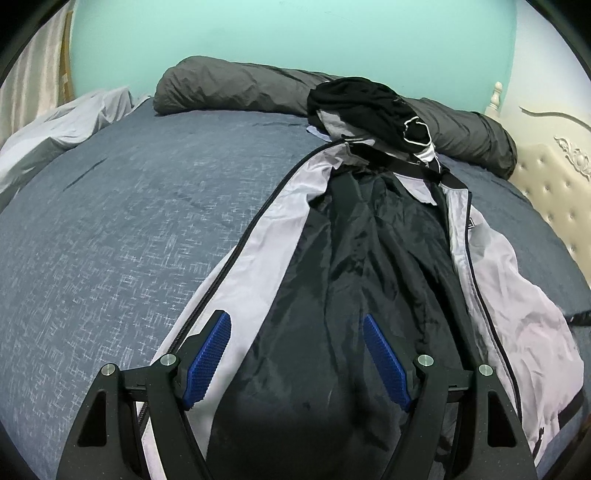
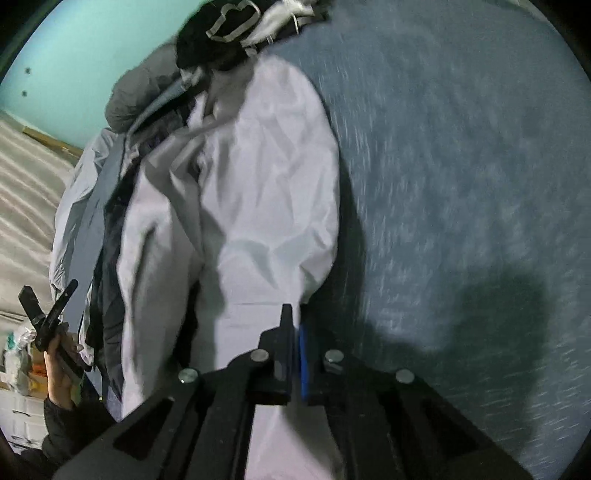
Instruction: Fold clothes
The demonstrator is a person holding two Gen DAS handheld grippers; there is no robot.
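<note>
Across the blue-grey bedspread [image 1: 122,229] a light grey zip jacket [image 1: 280,236] lies opened flat, its black lining [image 1: 373,266] facing up. Its long axis runs from the near edge of the bed away toward the rolled dark grey duvet [image 1: 236,86] at the turquoise wall [image 1: 295,33], with the collar end pointing at that roll and the hem nearest the camera. A heap of black and white garments [image 1: 369,107] sits on the collar end, resting against the duvet. Left of the zip edge the bedspread is bare as far as the crumpled pale sheet [image 1: 62,125]; right of the jacket only a narrow strip remains before the tufted cream headboard [image 1: 554,192]. Left gripper [image 1: 297,360]: blue-padded tongs held wide apart above the hem, one over the pale front panel, the other over the lining, clamping nothing. Right wrist view: the pale sleeve [image 2: 266,177] runs lengthwise up the frame, with broad empty bedspread to its right. Right gripper [image 2: 293,332]: tongs drawn together at the sleeve's lower edge; whether cloth is pinched between them cannot be told. A person's hand [image 2: 59,354] holds the other gripper at the lower left of that view.
</note>
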